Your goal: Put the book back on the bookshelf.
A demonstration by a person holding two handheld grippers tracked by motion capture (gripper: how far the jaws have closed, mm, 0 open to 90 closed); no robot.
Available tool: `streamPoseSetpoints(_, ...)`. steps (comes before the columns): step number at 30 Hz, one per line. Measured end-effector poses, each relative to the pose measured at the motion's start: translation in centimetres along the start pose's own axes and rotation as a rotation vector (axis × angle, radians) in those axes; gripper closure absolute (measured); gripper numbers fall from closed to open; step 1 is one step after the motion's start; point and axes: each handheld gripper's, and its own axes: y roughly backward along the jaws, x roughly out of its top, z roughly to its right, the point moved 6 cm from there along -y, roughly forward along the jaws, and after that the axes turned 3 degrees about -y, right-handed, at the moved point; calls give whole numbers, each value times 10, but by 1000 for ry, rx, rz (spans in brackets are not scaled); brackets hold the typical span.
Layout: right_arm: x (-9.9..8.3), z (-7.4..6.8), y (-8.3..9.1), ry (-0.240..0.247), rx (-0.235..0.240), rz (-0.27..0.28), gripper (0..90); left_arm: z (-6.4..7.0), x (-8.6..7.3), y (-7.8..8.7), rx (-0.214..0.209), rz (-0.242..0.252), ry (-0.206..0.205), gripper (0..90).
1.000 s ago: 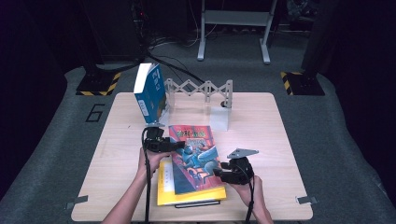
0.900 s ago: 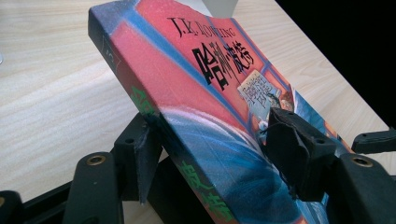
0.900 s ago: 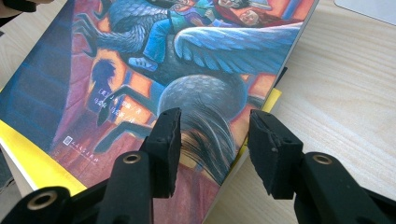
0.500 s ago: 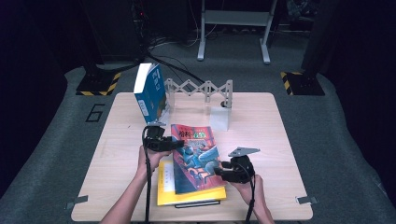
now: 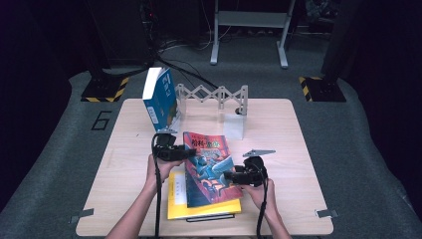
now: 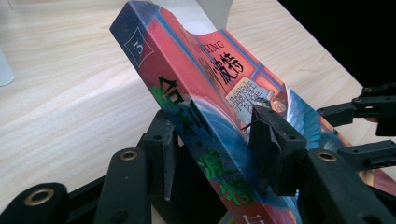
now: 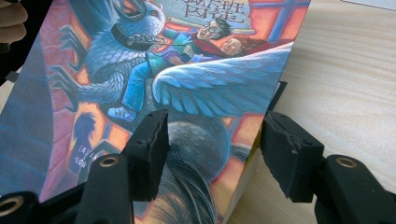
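We count three books: one red illustrated book (image 5: 209, 167), one yellow book (image 5: 178, 199), one blue book (image 5: 160, 97). We list one folding rack (image 5: 214, 93) and two grippers.

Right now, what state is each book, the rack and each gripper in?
Red and blue illustrated paperback: spine edge lifted, tilted above the yellow book.
Yellow flat book: lying flat on the table.
Blue upright book: standing, leaning at the rack's end.
Grey accordion rack: stretched out.
Left gripper: shut on the paperback's spine.
Right gripper: open around the paperback's edge.
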Motion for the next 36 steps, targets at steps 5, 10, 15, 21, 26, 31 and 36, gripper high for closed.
streamPoseSetpoints(5, 1, -1, -1, 18, -2, 2, 415, -3, 1, -5, -67, -16, 22, 494)
streamPoseSetpoints(10, 2, -5, -4, 53, 3, 1, 415, 5, 0, -18, -56, -64, -13, 504)
streamPoseSetpoints(15, 2, -7, -5, 60, 7, -1, 415, 4, 1, -14, -45, -58, -29, 572)
streamPoseSetpoints(21, 2, -8, -4, 62, 6, 4, 413, 9, 3, -9, -34, -42, -41, 601)
streamPoseSetpoints(26, 0, 4, 7, 54, -34, 46, 279, 12, 5, -4, -47, -15, -25, 627)
streamPoseSetpoints(31, -11, 40, 26, -17, -98, 91, 189, 17, 11, 2, -59, 15, -14, 660)
streamPoseSetpoints(36, -25, 78, 38, -118, -148, 102, 148, 23, 17, 10, -58, 39, -18, 684)
